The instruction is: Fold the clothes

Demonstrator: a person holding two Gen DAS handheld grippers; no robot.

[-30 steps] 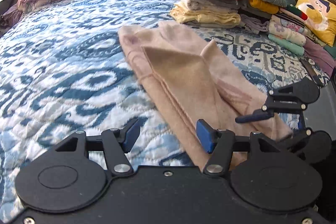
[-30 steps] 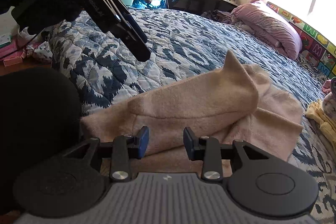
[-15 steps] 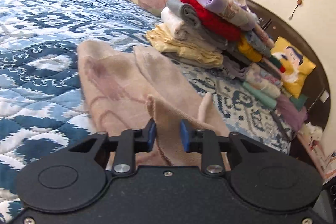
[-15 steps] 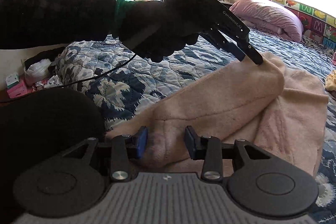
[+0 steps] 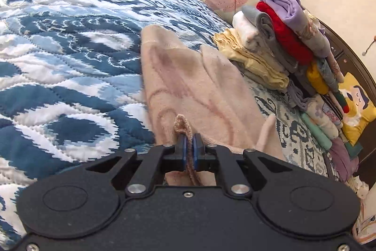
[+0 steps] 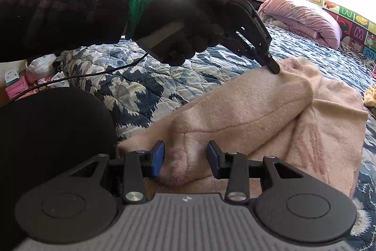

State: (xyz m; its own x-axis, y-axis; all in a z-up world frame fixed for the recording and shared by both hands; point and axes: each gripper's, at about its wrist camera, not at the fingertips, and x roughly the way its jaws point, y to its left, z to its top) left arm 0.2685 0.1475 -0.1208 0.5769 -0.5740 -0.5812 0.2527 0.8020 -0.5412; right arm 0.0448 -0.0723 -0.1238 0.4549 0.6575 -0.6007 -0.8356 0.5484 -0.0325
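your left gripper [image 5: 189, 147] is pinched tight on a ribbed hem of the beige sweater [image 5: 188, 88], w/ the blue pads [image 5: 183, 151] pressed on the cloth and a bit of hem poking up btwn them; its jaws have just been closing onto that edge. from the right wrist cam you can see the same left gripper [image 6: 273, 67] held in your black gloved hand [image 6: 178, 25], dark sleeve [image 6: 61, 20] w/ a green cuff behind it, tip biting a raised fold on the far side of the sweater [image 6: 246, 109]. your right gripper [image 6: 185, 159] sits at the near end of the sweater, jaws partway apart, blue pads [image 6: 157, 160] either side of a soft bulge of fabric; the left pad looks to touch the cloth, the right one has a small gap, so no firm grip there as far as the pic shows. the sweater lies across the blue-and-white quilt [image 5: 70, 62] on the bed, partly folded over itself, w/ a sleeve lying along the top. just beyond it, toward the headboard, a stack of folded clothes [image 5: 277, 39] leans in a slanted pile: yellow, white, grey, red, purple. a pink pillow [image 6: 303, 18] sits at the far side of the bed, by a bright alphabet mat [image 6: 352, 25] on the wall. a black cable [image 6: 77, 77] trails from your left hand across the quilt.
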